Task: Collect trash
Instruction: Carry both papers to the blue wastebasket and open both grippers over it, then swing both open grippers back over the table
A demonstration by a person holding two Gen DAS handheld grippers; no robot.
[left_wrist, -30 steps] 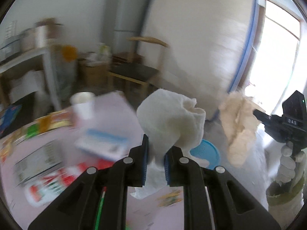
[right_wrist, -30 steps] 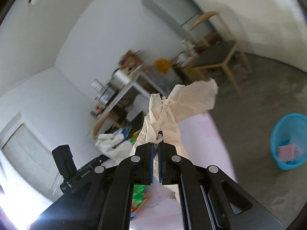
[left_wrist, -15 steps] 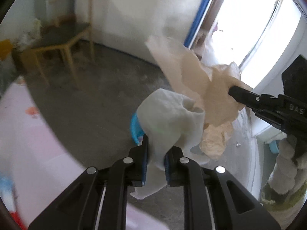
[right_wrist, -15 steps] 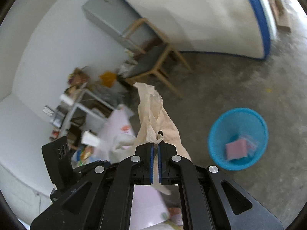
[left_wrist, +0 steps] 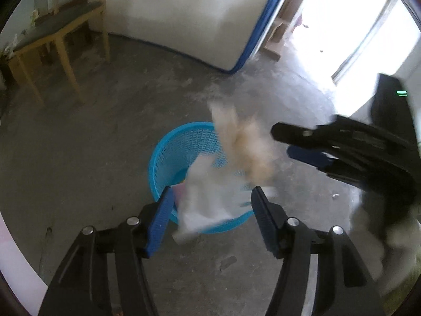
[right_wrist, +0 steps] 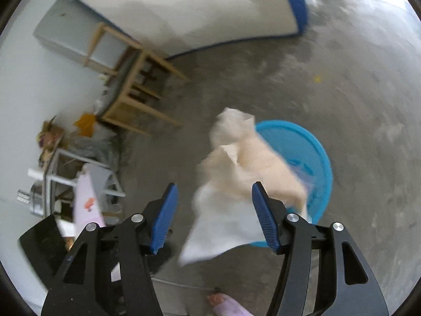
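Below, both the left tool (left_wrist: pixel 210 197) and right tool (right_wrist: pixel 214 197) have just opened, gripping nothing; the white tissue (left_wrist: pixel 202 202) and beige tissue (right_wrist: pixel 252 163) hang blurred over the blue basket (left_wrist: pixel 171 155), a pink scrap (left_wrist: pixel 180 191) inside.

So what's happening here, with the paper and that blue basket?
A person is clearing up trash with a pair of tongs in each hand. Both have just been opening above a blue basket on the concrete floor. The left tongs have let go of a white tissue, and the right tongs a beige crumpled paper. Both pieces are blurred, loose in the air over the basket, with no pads pressing on them.
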